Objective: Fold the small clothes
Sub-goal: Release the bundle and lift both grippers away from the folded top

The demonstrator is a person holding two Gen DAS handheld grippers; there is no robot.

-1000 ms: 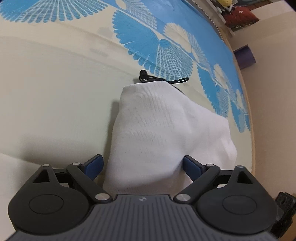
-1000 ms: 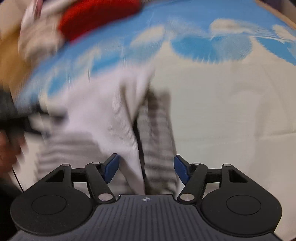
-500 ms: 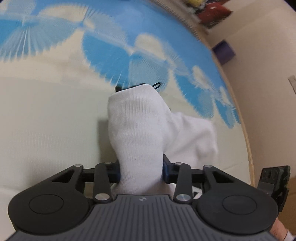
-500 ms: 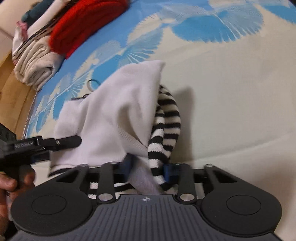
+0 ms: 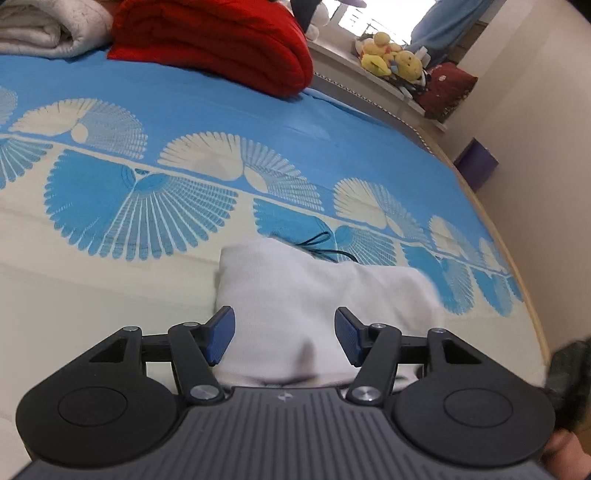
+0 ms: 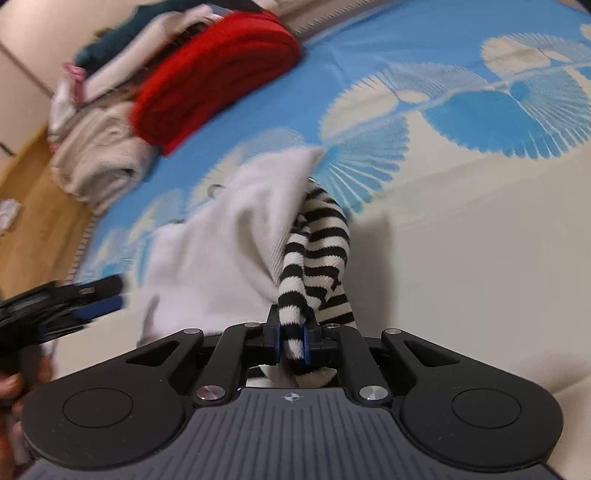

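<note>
A bedroom, a bed (image 5: 110, 288) spread with a cream and blue fan-print cover, folded bedding stacked at its far edge: a red blanket (image 5: 214, 40) beside a pale rolled one (image 5: 44, 29), with plush toys (image 5: 391, 59) on the sill beyond. Near the bed's front edge lies the small white garment (image 5: 314, 291), doubled over, a black cord (image 5: 325, 247) showing at its far side. My left gripper (image 5: 282, 334), clamped on the white cloth half a second ago, now stands with its blue pads apart, the fabric lying slack between them and touching neither. My right gripper (image 6: 291, 338) stays closed, pinching the black-and-white striped sleeve (image 6: 317, 251) that trails out from under the white layer. I judge the left-hand fold set down and released, while the striped part is not yet tucked; bringing it over or under the white body looks like the step left. The left gripper's edge is blurred in the right view.
</note>
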